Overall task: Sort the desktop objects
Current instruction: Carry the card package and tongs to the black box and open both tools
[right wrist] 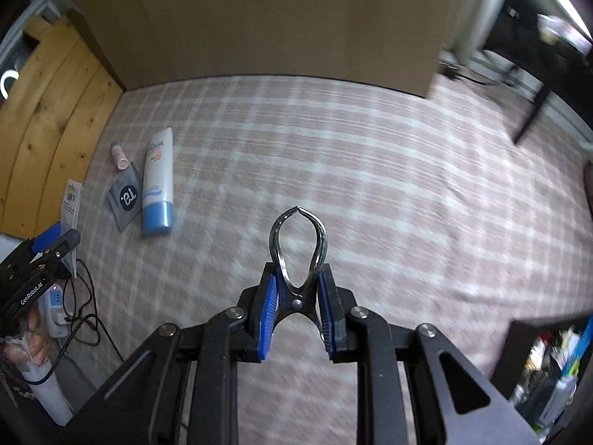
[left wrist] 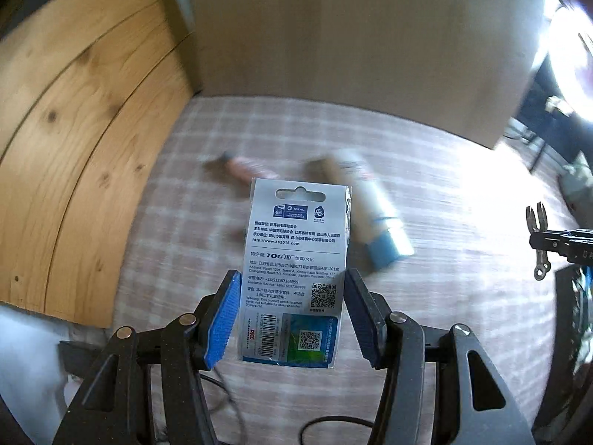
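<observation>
My left gripper [left wrist: 292, 311] is shut on a small white printed package [left wrist: 294, 270] and holds it upright above the checked cloth. My right gripper [right wrist: 298, 309] is shut on a metal nail clipper [right wrist: 298, 248], its curved jaws pointing forward; it also shows at the right edge of the left wrist view [left wrist: 539, 239]. On the cloth lie a white tube with a blue cap [right wrist: 159, 181], a grey sachet [right wrist: 126, 194] and a small pink bottle [right wrist: 118, 155]. In the left wrist view the tube [left wrist: 370, 207] and the pink bottle [left wrist: 248, 167] are blurred behind the package.
A pink checked cloth [right wrist: 370, 170] covers the surface. A large cardboard box [right wrist: 281, 18] stands at the back. A wooden panel [right wrist: 48, 111] is on the left. A power strip and black cables [right wrist: 74, 315] lie at the lower left. A dark table leg [right wrist: 533, 111] is at the right.
</observation>
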